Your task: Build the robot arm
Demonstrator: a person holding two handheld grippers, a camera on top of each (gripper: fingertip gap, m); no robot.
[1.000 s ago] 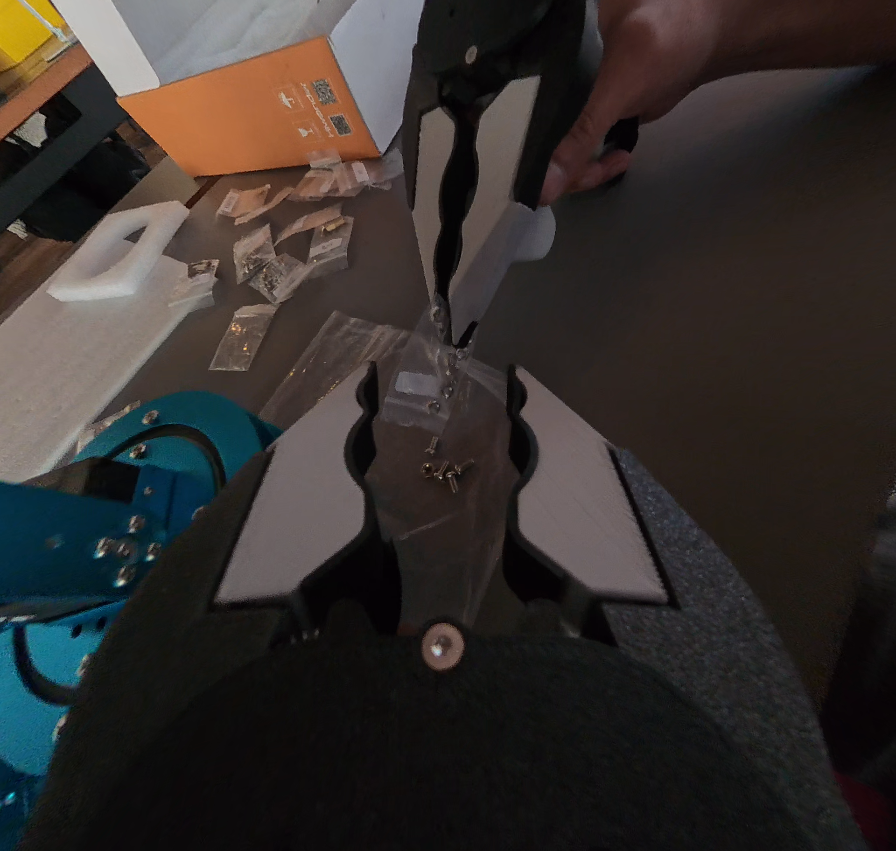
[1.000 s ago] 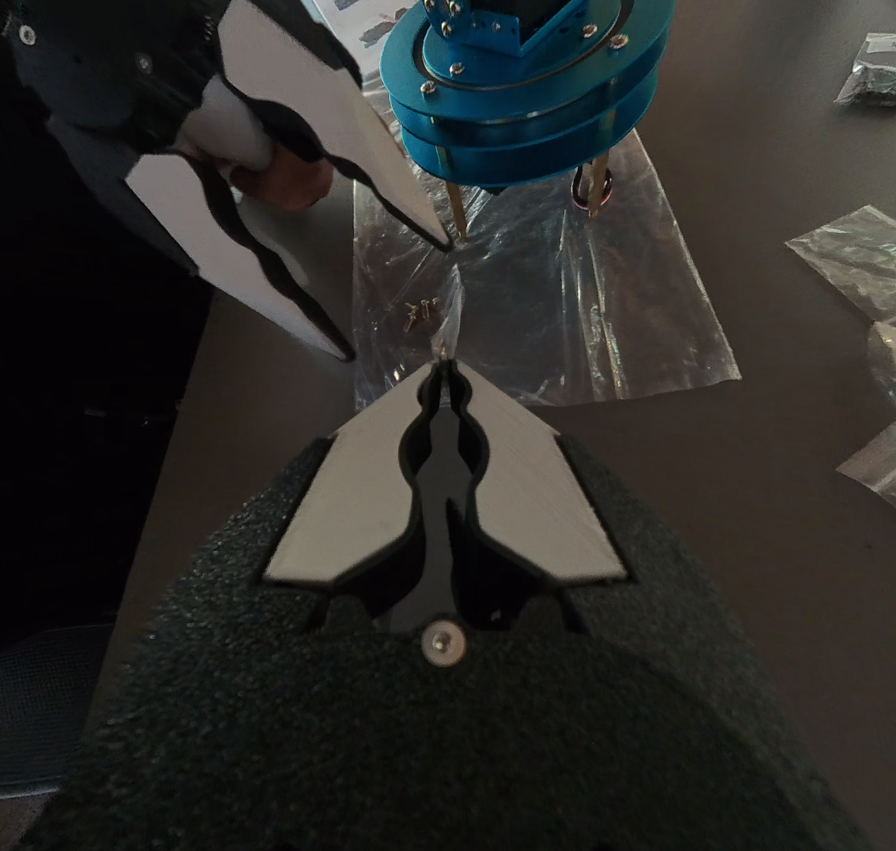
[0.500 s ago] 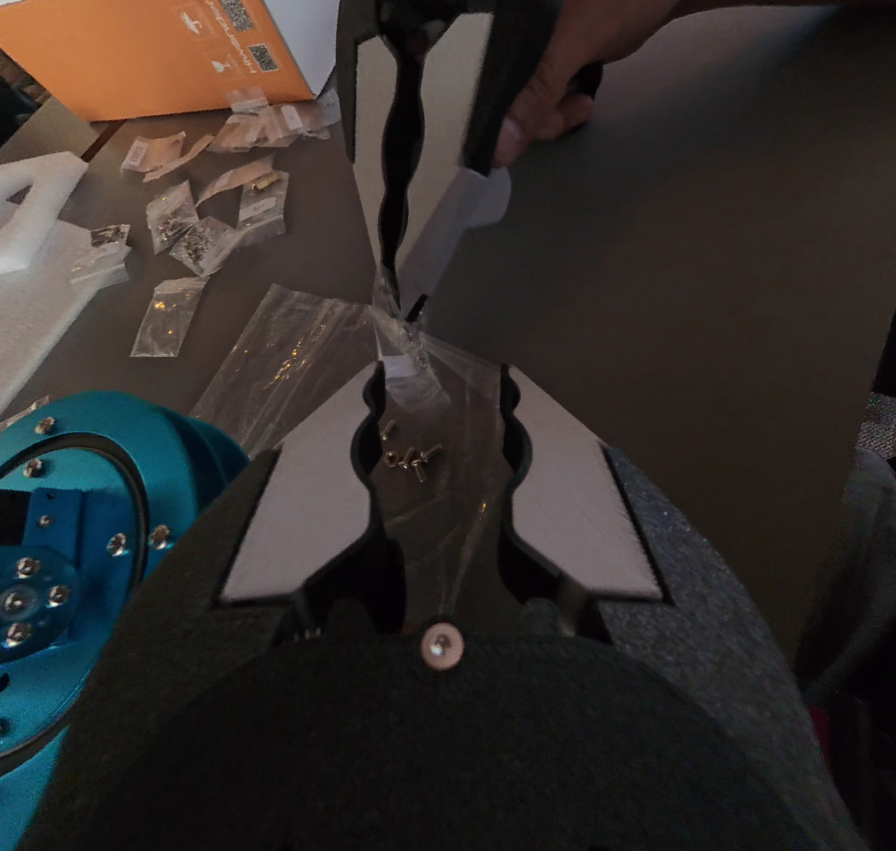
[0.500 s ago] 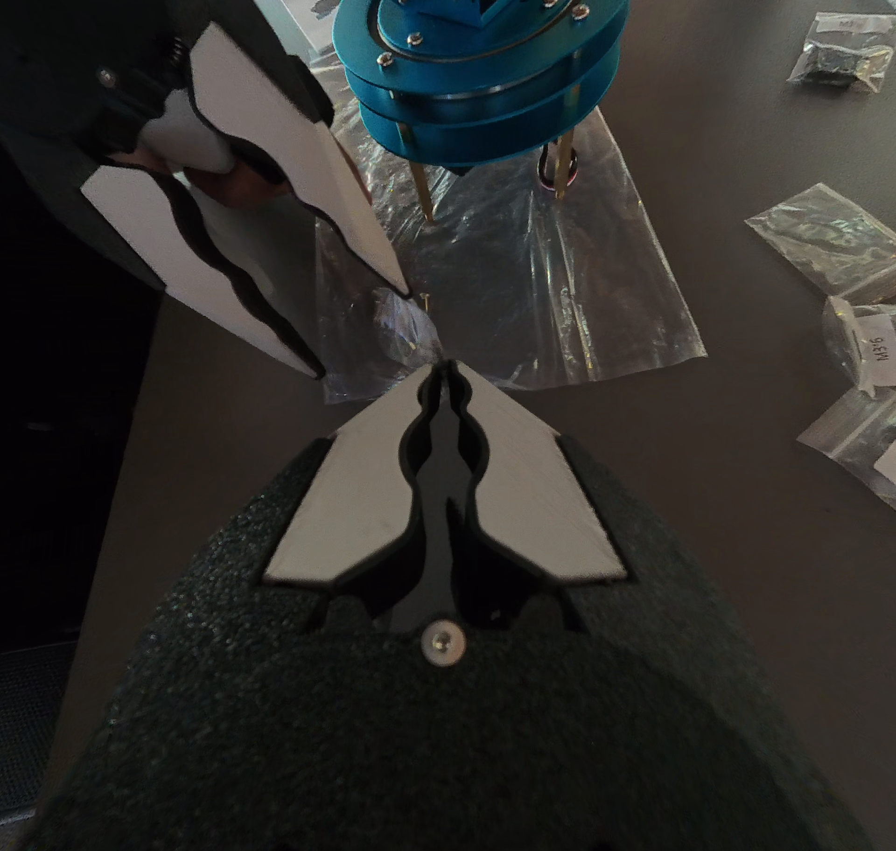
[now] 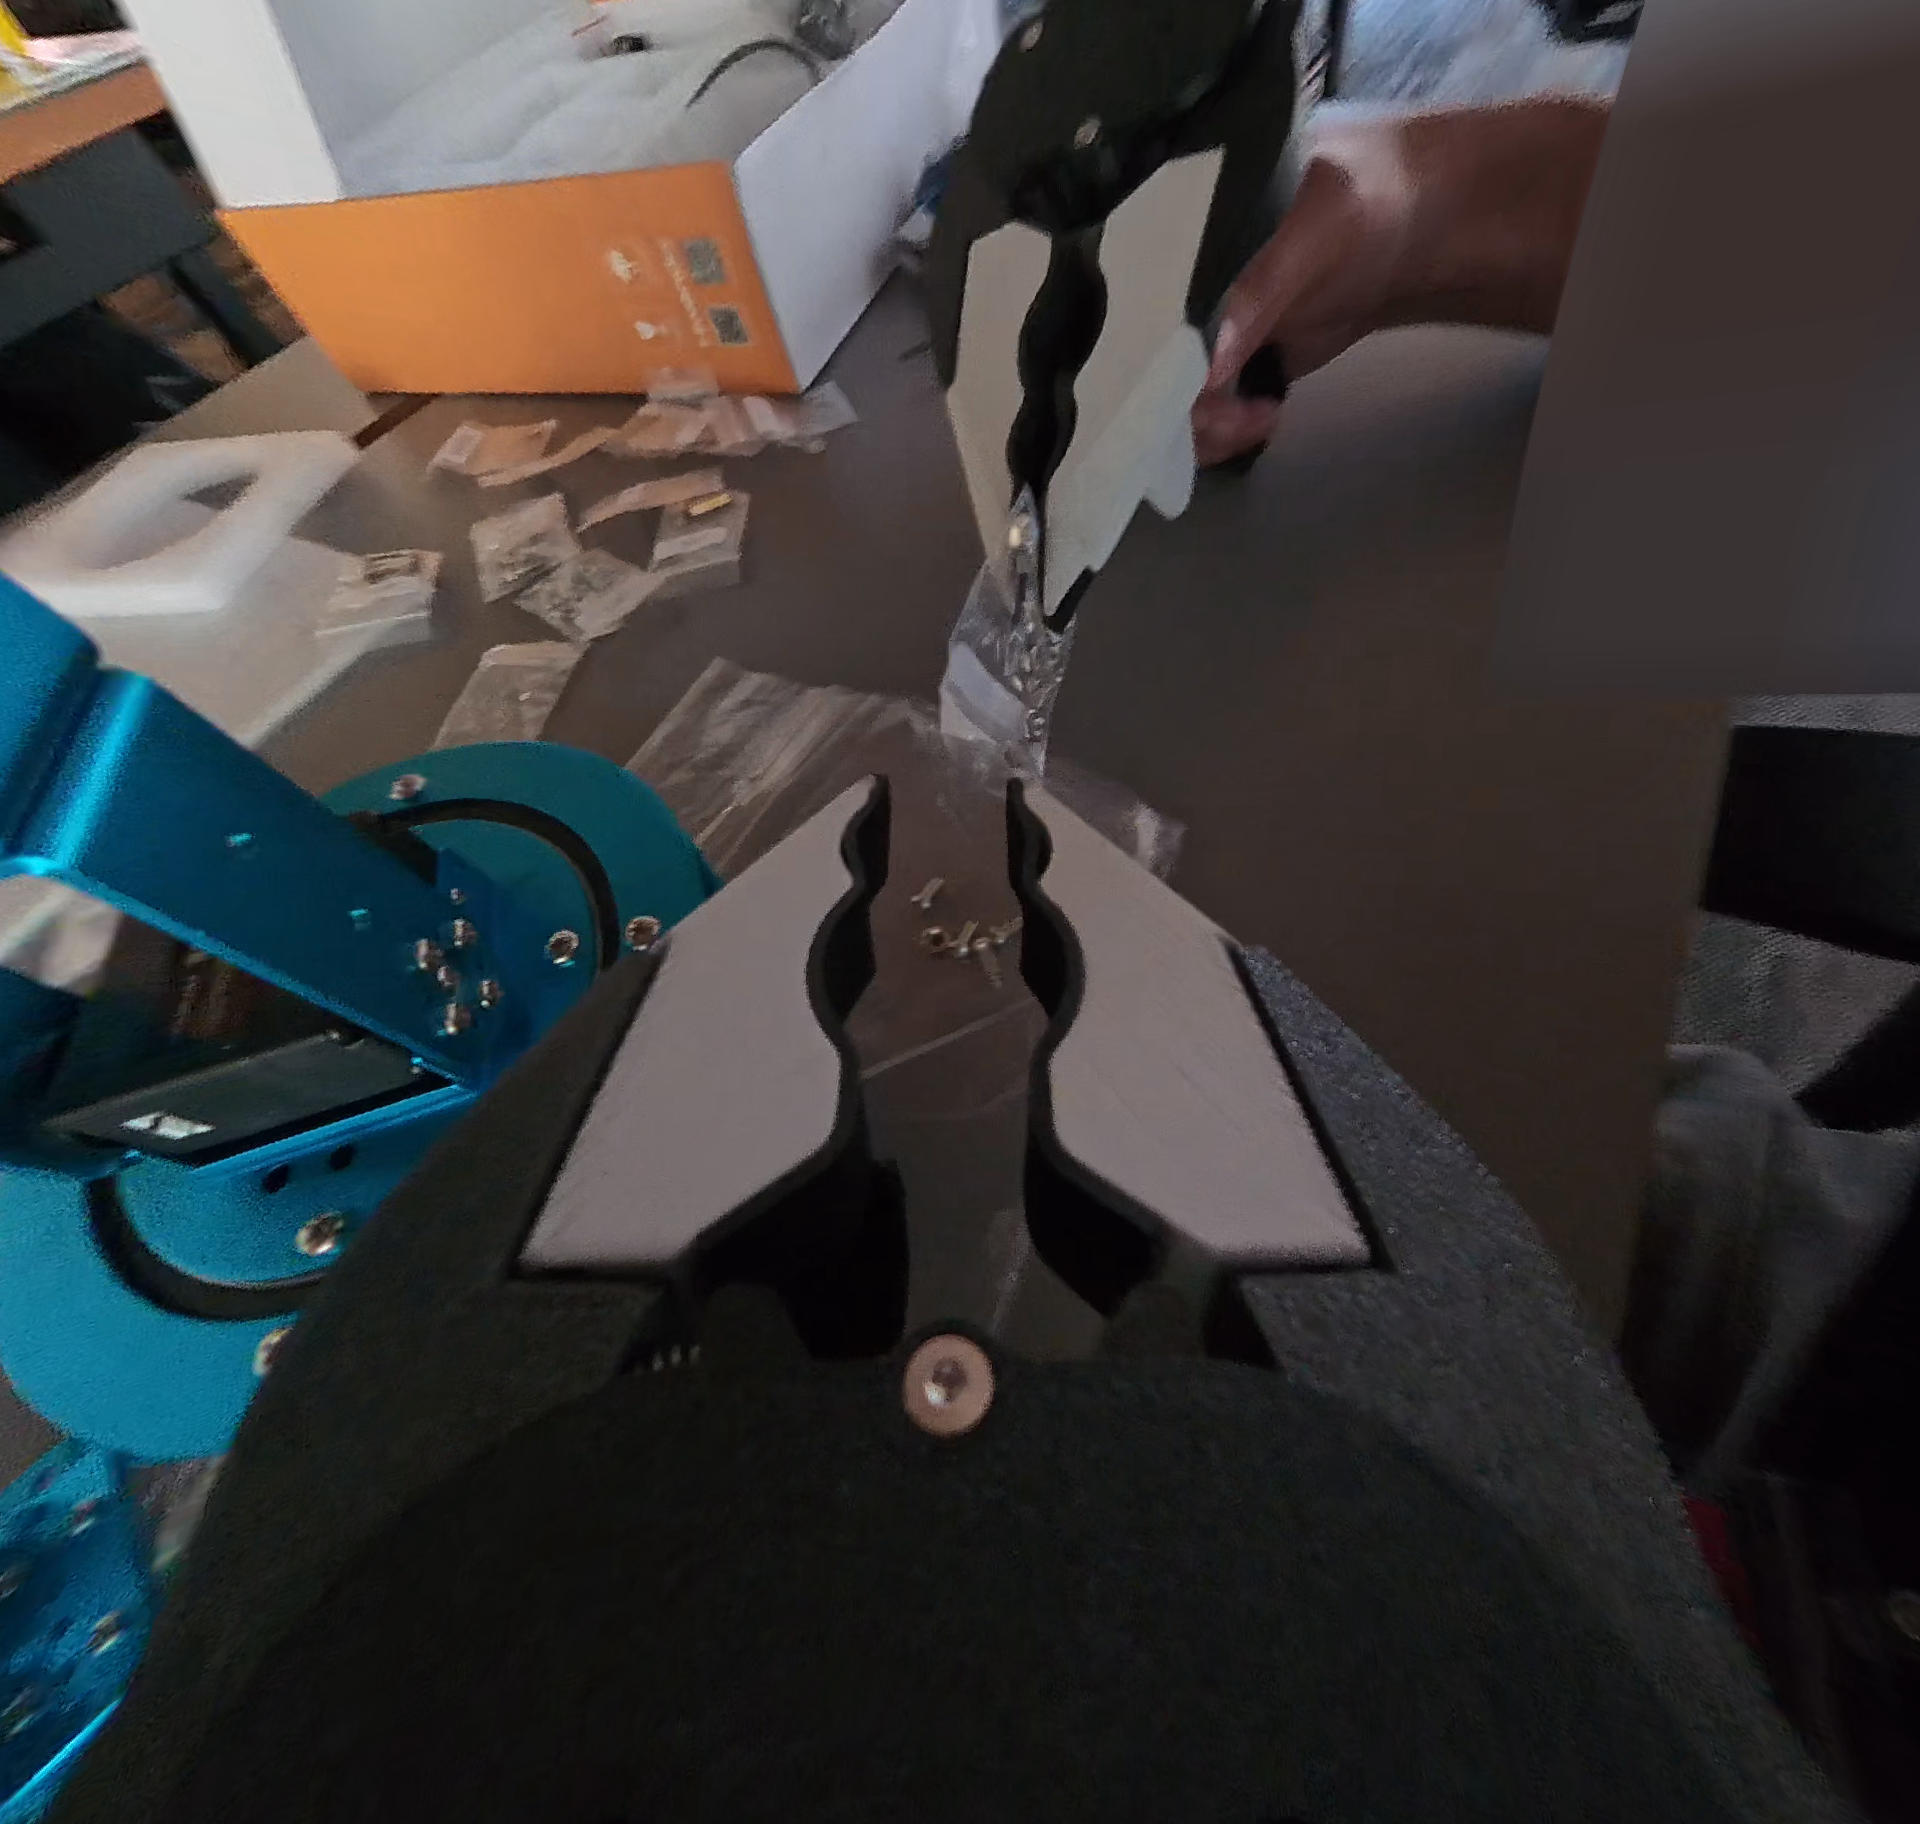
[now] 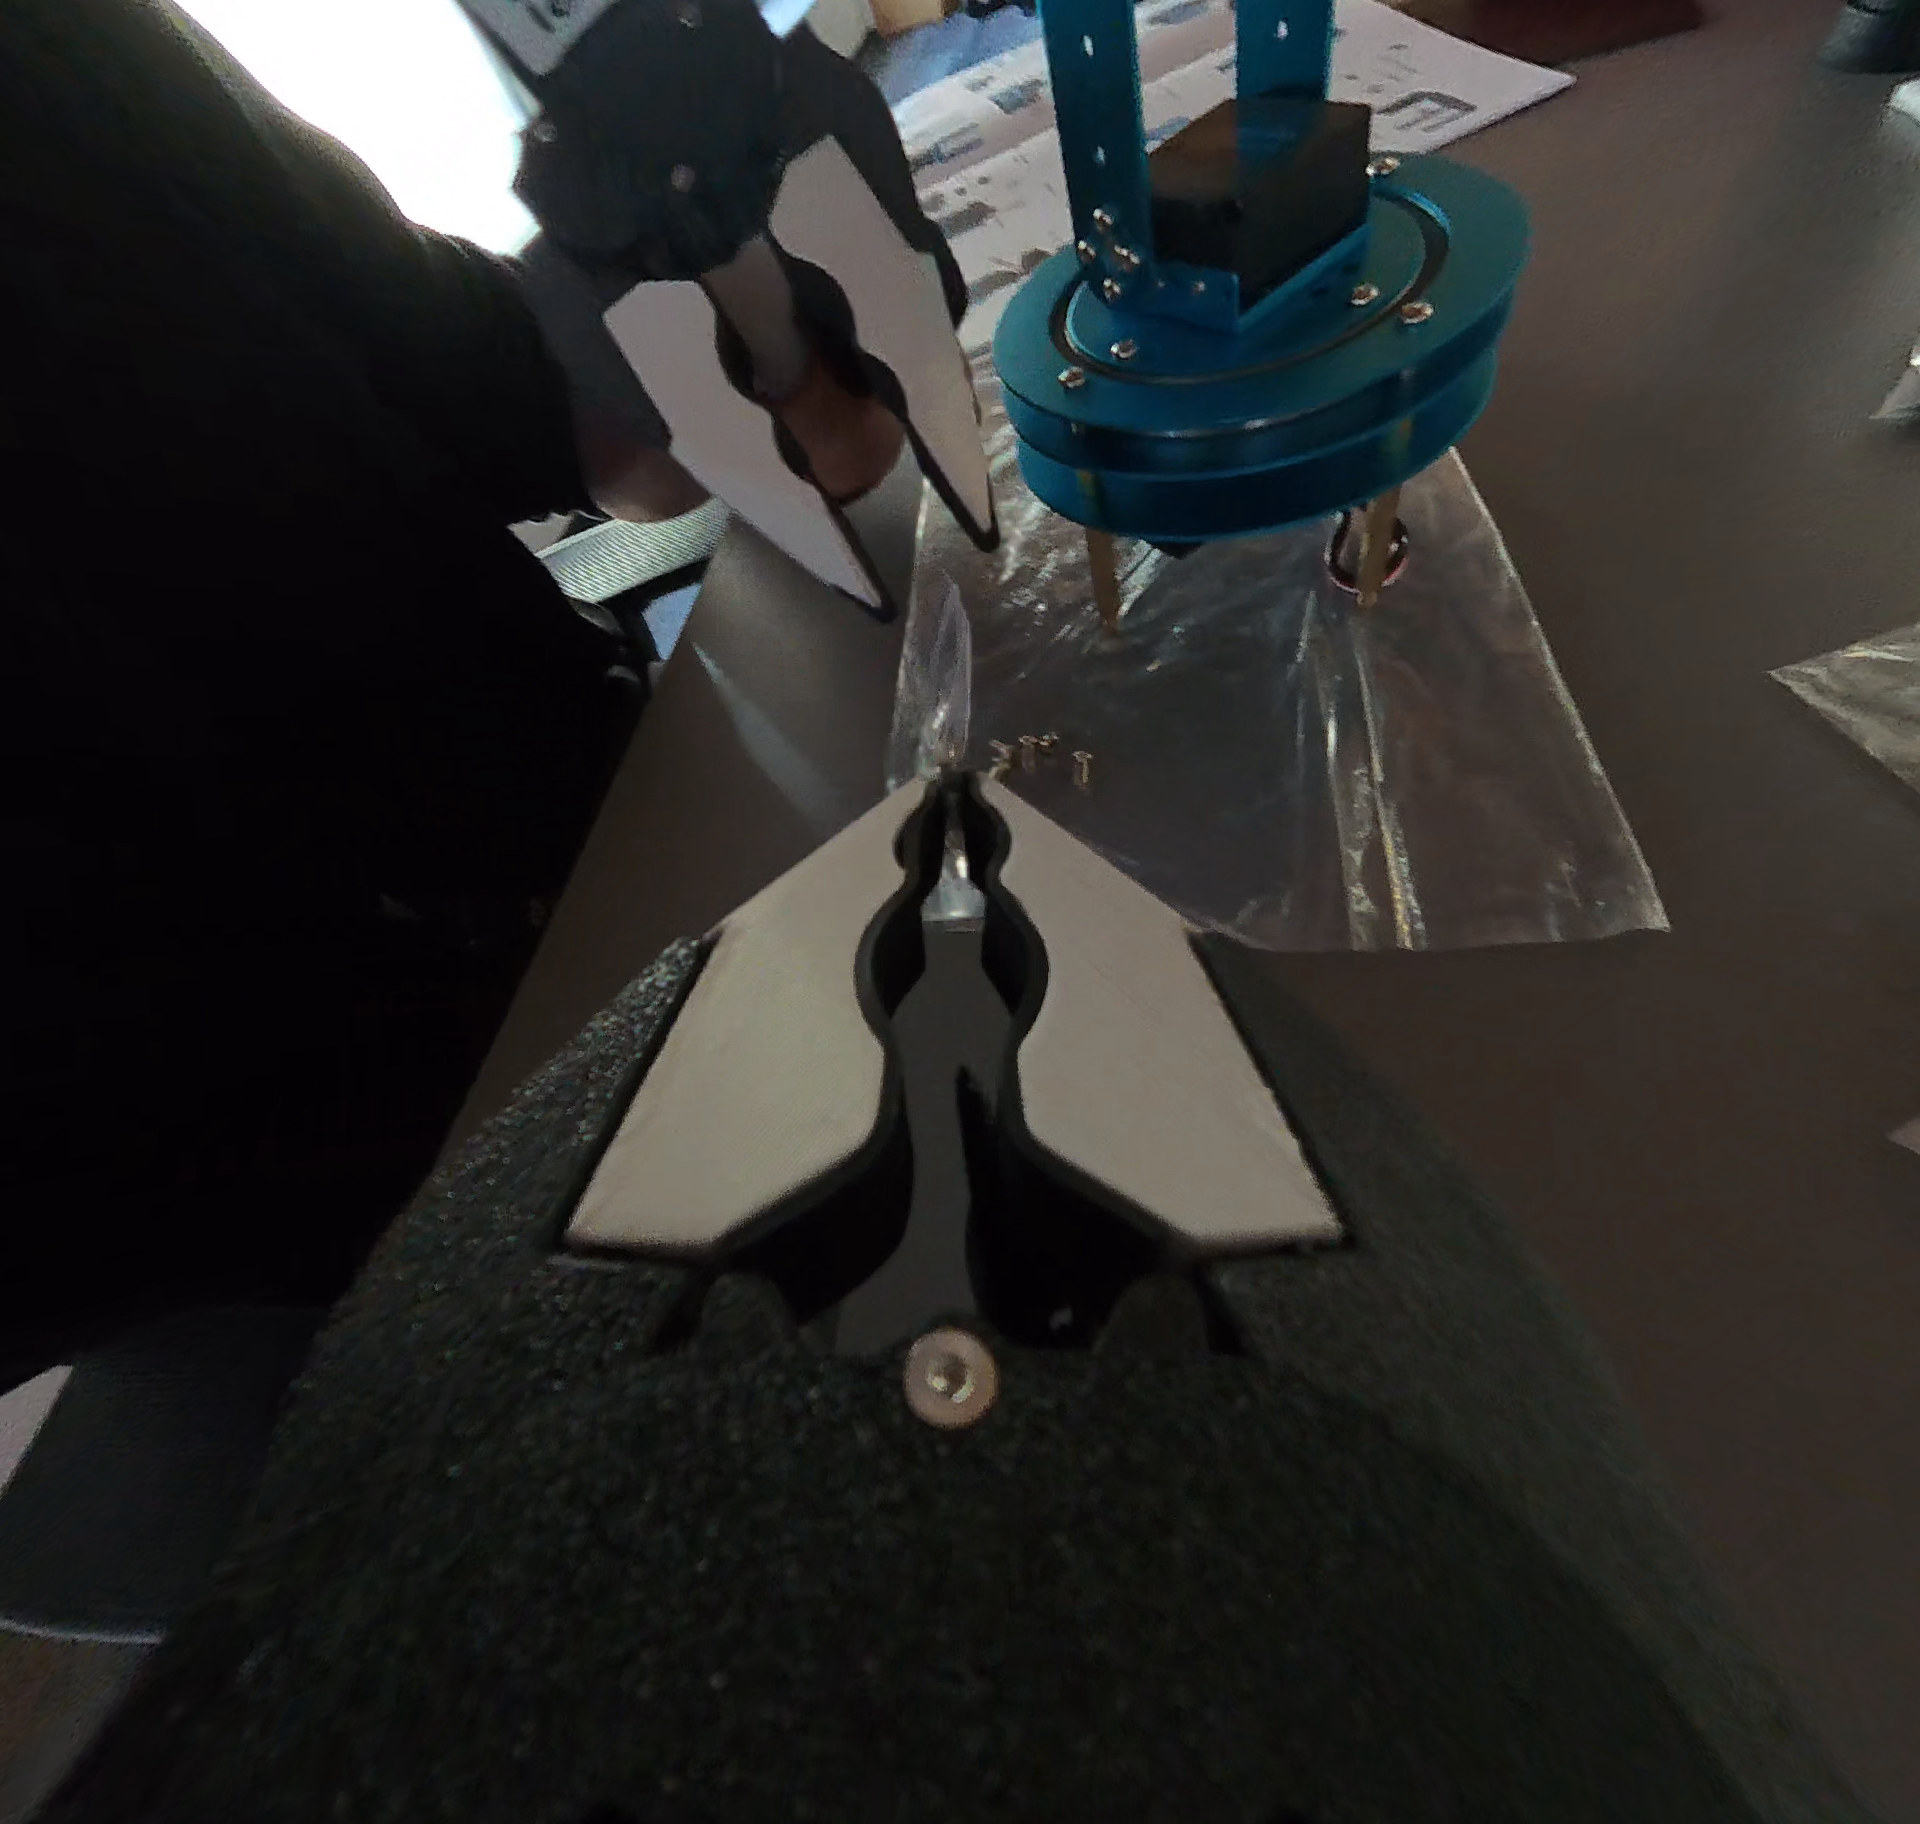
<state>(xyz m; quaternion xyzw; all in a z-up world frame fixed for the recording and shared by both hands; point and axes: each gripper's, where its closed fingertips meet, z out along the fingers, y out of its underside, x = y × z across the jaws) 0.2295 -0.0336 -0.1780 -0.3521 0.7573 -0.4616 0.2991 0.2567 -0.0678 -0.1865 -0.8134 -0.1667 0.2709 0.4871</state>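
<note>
**A:** The small clear bag (image 5: 1003, 652) hangs in the air; the right gripper (image 6: 951, 787) pinches its top edge tight, and a few screws show inside it.

**B:** Where is the left gripper (image 5: 948, 798)?

**A:** It hovers over the big clear plastic sheet (image 6: 1351, 766); its jaws stand apart with nothing between them; a little pile of loose screws (image 5: 961, 933) lies on the sheet right under the gap.

**B:** What is beside it?

**A:** A blue metal turntable base (image 6: 1247, 361) stands on thin brass legs on the sheet; more small parts bags (image 5: 582, 559) lie farther off on the dark table (image 5: 1351, 943), near an orange and white box (image 5: 540, 288) and a white foam block (image 5: 177, 517).
</note>
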